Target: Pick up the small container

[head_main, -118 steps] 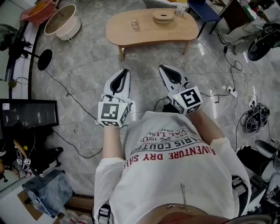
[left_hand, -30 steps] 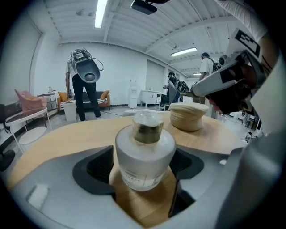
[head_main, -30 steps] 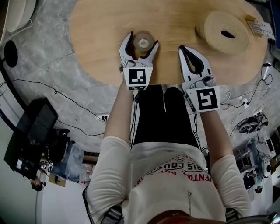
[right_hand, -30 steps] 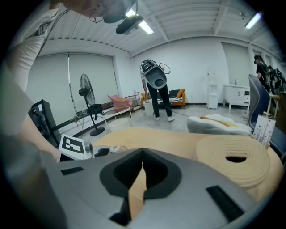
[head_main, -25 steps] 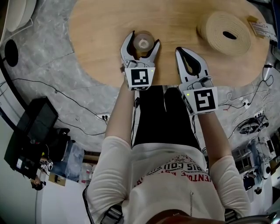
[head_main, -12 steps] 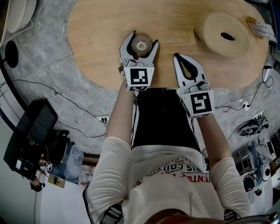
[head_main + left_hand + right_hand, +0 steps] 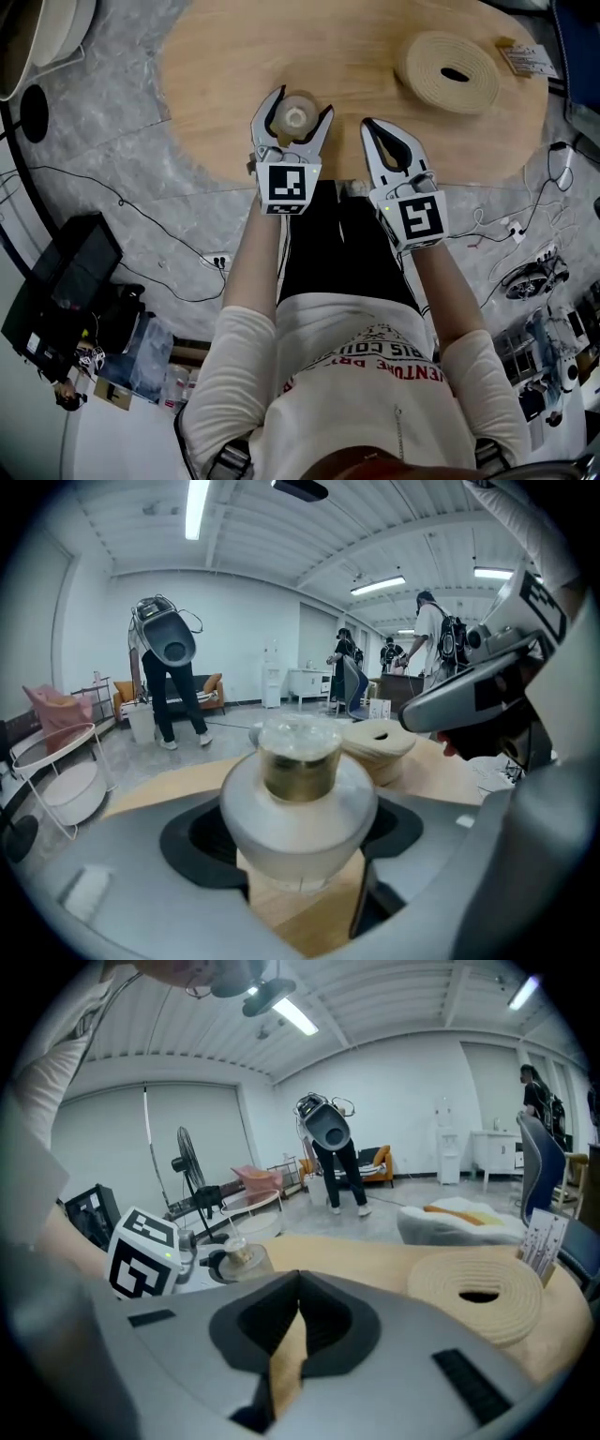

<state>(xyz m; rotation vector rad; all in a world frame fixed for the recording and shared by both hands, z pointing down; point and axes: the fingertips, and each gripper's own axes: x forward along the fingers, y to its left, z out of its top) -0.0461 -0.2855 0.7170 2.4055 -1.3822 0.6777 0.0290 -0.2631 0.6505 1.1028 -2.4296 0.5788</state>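
The small container (image 7: pixel 296 113), a squat white jar with a gold neck and clear cap, stands near the front edge of the wooden table (image 7: pixel 375 84). My left gripper (image 7: pixel 302 101) has closed round it, one finger hugging each side. In the left gripper view the small container (image 7: pixel 300 789) fills the space between the jaws, whose pads touch its body. My right gripper (image 7: pixel 369 126) is shut and holds nothing; it hovers over the table edge just right of the jar. The right gripper view shows the small container (image 7: pixel 234 1255) at the left, beyond the shut right gripper (image 7: pixel 298 1283).
A coiled woven ring (image 7: pixel 448 73) lies at the table's far right, with a small card packet (image 7: pixel 527 58) behind it. Cables and a black case (image 7: pixel 66 272) lie on the floor at the left. People stand far off in the room.
The left jaws have narrowed onto the container since a second ago. The right gripper has drifted slightly left and nearer the table edge. The head view has shifted a little.
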